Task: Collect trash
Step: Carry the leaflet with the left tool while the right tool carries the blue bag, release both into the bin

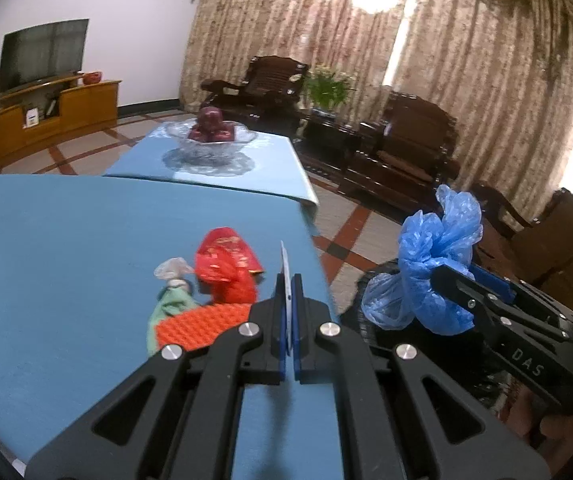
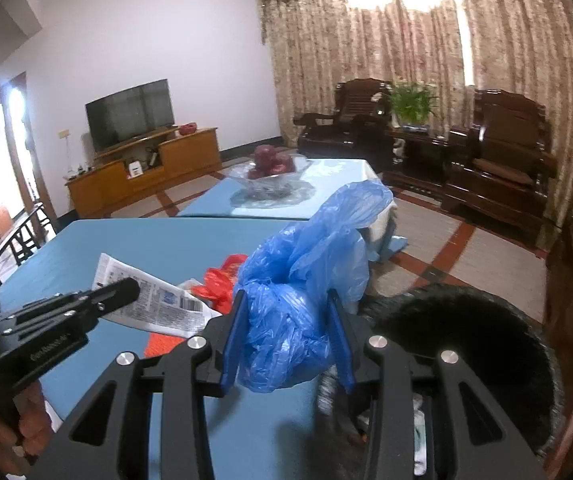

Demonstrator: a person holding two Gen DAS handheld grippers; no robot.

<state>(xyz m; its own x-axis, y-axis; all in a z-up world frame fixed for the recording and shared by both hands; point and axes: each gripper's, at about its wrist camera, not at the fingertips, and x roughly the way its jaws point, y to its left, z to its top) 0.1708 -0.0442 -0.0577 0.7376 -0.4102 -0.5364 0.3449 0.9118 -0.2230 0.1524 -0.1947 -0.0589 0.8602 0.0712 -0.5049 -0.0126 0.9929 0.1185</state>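
Observation:
My left gripper (image 1: 287, 292) is shut on a thin printed paper sheet (image 1: 285, 276), seen edge-on; in the right wrist view the sheet (image 2: 154, 300) lies flat in that gripper (image 2: 126, 290) above the blue table (image 1: 66, 260). My right gripper (image 2: 286, 312) is shut on a crumpled blue plastic bag (image 2: 306, 280), held past the table's right edge over a black bin (image 2: 466, 332); the bag also shows in the left wrist view (image 1: 434, 268). A red crumpled wrapper (image 1: 226, 268), an orange textured piece (image 1: 198, 324) and a pale green scrap (image 1: 170, 304) lie on the table.
A glass bowl of red fruit (image 1: 210, 136) stands on a second blue table beyond. Dark wooden armchairs (image 1: 406, 148) and a plant stand to the right on the tiled floor. A TV on a wooden cabinet (image 1: 42, 116) is at far left.

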